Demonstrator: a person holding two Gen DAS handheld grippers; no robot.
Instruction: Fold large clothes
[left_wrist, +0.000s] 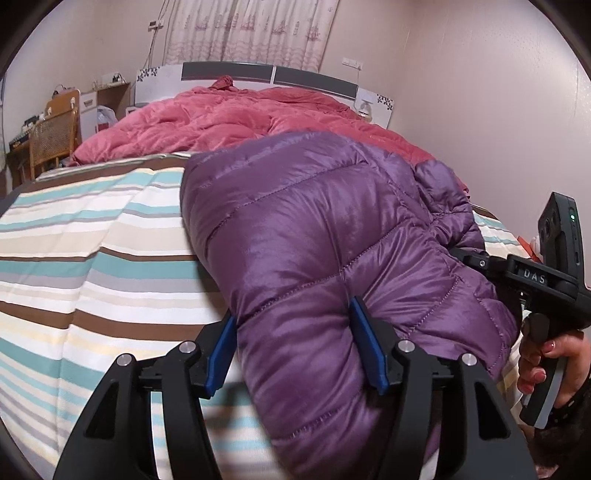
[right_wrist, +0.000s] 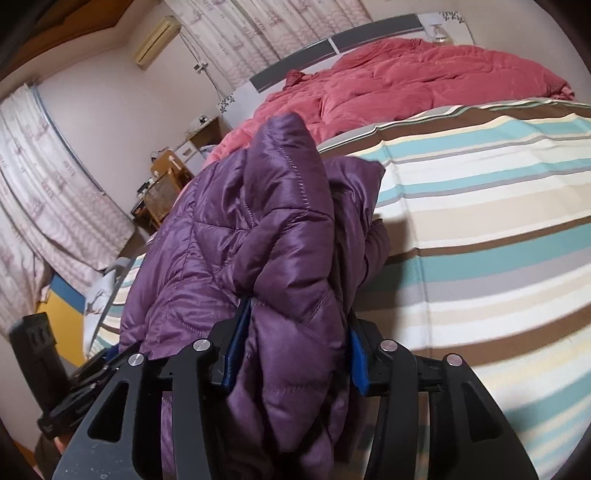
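Both hand-held grippers clamp the purple puffer jacket (left_wrist: 332, 229) near the bed's (left_wrist: 92, 258) foot edge, left hand-held gripper (left_wrist: 295, 347) & right hand-held gripper (right_wrist: 295, 350) each pinching a thick bunch, so prob. mid-fold: bulk doubled, final fold + flattening left.

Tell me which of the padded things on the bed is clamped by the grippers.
The purple jacket, pinched by both the left gripper and right gripper; the red quilt lies untouched.

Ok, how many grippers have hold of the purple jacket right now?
2. The left gripper clamps a puffy fold of the purple jacket near the bed's edge; the right gripper pinches a bunched section at the jacket's other side.
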